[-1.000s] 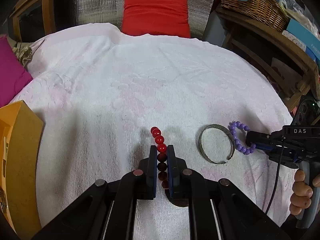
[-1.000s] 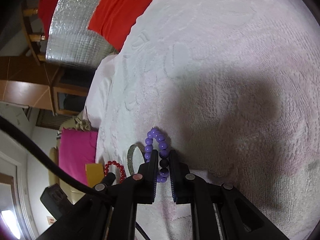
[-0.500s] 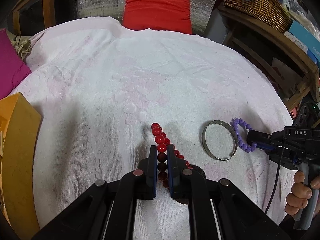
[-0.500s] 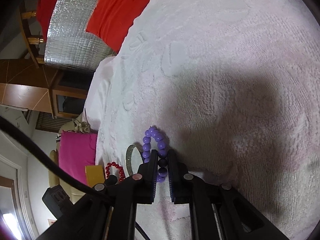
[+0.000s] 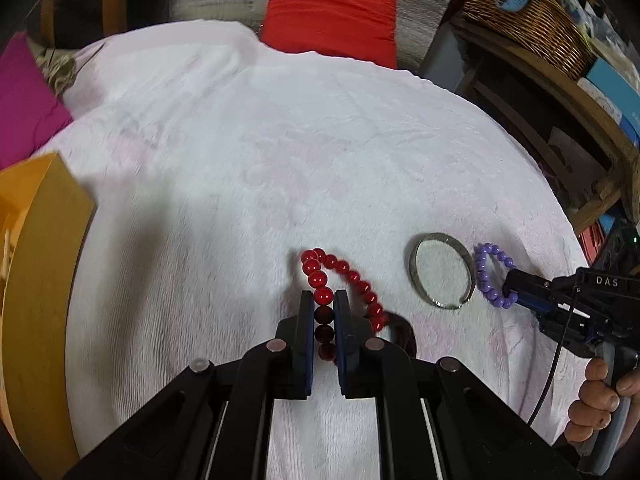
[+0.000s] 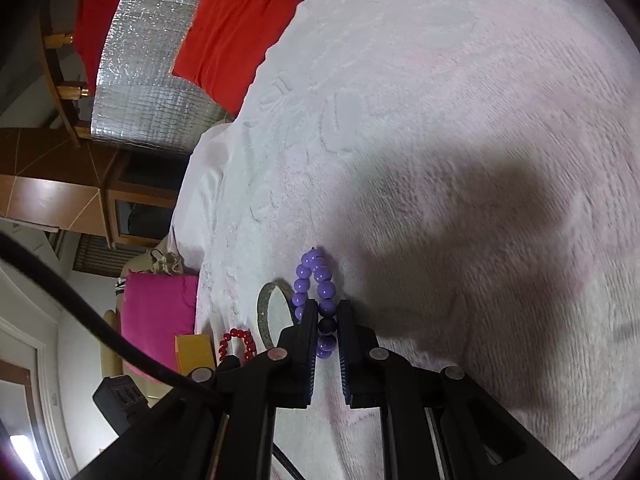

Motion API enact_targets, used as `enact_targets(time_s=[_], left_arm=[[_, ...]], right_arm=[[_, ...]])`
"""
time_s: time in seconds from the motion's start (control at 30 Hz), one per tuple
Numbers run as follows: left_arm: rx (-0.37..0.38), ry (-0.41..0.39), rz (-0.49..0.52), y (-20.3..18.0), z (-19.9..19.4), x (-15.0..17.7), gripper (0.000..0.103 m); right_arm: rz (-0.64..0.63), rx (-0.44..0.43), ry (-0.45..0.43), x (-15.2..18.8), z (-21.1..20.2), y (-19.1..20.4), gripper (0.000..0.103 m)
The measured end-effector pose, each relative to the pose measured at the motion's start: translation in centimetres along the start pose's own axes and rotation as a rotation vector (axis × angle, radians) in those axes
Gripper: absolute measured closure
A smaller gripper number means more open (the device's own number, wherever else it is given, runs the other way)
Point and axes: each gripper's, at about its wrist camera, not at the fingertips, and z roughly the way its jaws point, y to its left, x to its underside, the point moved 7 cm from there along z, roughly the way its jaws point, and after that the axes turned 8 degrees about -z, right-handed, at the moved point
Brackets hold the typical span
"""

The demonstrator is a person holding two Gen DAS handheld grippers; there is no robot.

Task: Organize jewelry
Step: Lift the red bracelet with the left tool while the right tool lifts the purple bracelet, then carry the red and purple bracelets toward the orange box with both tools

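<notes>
The work surface is covered by a white towel. An orange box is located at the far left of the left gripper.

The silver bangle is laid flat on the towel, to the right of and slightly ahead of the left jaws, and just left of the right gripper.

The red bead bracelet is clamped between the left jaws, which are closed on one strand of beads. Several beads are seated between the pads; the remaining loop is extended ahead of the tips and curved back along the right jaw.

The purple bead bracelet is clamped between the right jaws, which are closed on one strand. The loop is projected ahead of the tips, with its free side passed outside the left jaw, just beside the bangle.
</notes>
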Motion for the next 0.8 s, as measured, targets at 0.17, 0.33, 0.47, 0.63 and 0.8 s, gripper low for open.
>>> enact_targets(time_s=[0.17, 0.33, 0.47, 0.63, 0.8], left_arm=[[0.000, -0.006, -0.028, 0.9, -1.2, 1.0, 0.094], [-0.004, -0.022, -0.044, 2.1, -2.7, 1.7, 0.094], [0.001, -0.034, -0.070, 3.0, -4.2, 2.6, 0.094], [-0.006, -0.048, -0.043, 3.1, -5.9, 4.4, 0.094], [-0.016, -0.028, -0.038, 3.8, -6.4, 6.2, 0.094]], right_arm=[[0.037, -0.001, -0.020, 0.7, -1.1, -0.9, 0.092], [0.072, -0.018, -0.037, 2.0, -2.4, -1.6, 0.092], [0.086, -0.035, -0.039, 3.2, -3.0, -1.7, 0.093], [0.065, -0.073, -0.041, 4.6, -3.5, -0.5, 0.092], [0.057, -0.077, -0.024, 6.4, -3.5, 0.2, 0.092]])
